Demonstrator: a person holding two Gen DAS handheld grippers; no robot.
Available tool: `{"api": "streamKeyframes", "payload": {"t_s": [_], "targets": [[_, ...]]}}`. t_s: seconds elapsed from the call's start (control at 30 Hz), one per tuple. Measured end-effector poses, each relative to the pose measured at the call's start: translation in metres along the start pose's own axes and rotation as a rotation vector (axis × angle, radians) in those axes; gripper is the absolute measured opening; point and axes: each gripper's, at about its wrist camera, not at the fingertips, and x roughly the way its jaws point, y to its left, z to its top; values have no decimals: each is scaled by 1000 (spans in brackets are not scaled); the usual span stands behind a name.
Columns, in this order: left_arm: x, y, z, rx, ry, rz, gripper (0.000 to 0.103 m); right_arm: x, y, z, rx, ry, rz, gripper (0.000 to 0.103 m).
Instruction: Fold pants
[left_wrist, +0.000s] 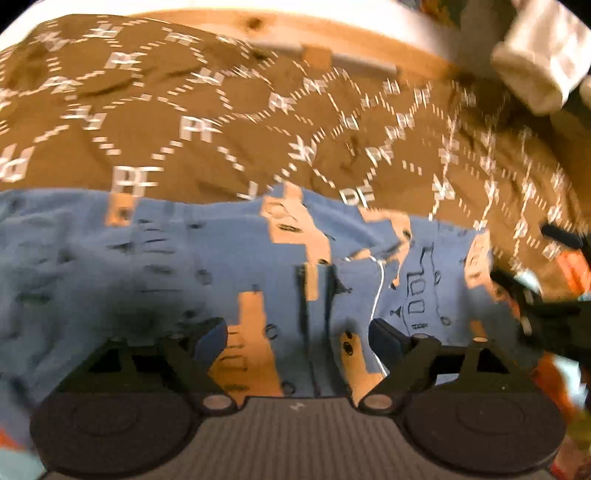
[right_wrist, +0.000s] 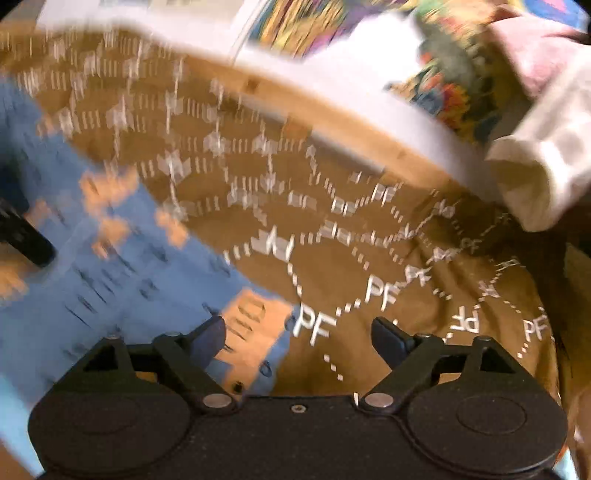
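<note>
Item: blue patterned pants (left_wrist: 155, 266), lying spread on a brown monogram bedspread (left_wrist: 221, 122), apparently laid flat for folding. Left gripper (left_wrist: 297, 330): fingers wide apart above the pants, nothing between them. Right gripper (right_wrist: 299, 332): fingers likewise parted and empty, over the pants' edge. Bare bedspread beyond that edge left folding room.

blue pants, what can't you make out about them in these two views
- Blue pants: the left wrist view's edges and the left gripper cut off their full outline.
- Right wrist view: motion blur smears the pants print.
- Fold state: not discernible.
- White roll: blurred, unidentifiable.
</note>
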Motion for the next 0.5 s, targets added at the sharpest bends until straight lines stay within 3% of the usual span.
{"api": "streamKeyframes", "payload": {"t_s": [0.07,0.13,0.23,0.3,0.5], "targets": [[-9,13,-10,-29,-19,25,95,-23,9,-2,28,-31,39,102],[-5,22,-21,-27,8,76,94,-32,24,-7,-7,-20,83,102],[-13,19,-33,44,-21,91,94,-12,53,-26,-113,63,116,102],[-29,17,-36,50,-53,91,94,-12,51,-24,-76,51,112,102],[-110,46,-58,-29,-291,4,94,-24,42,11,16,-97,160,102]]}}
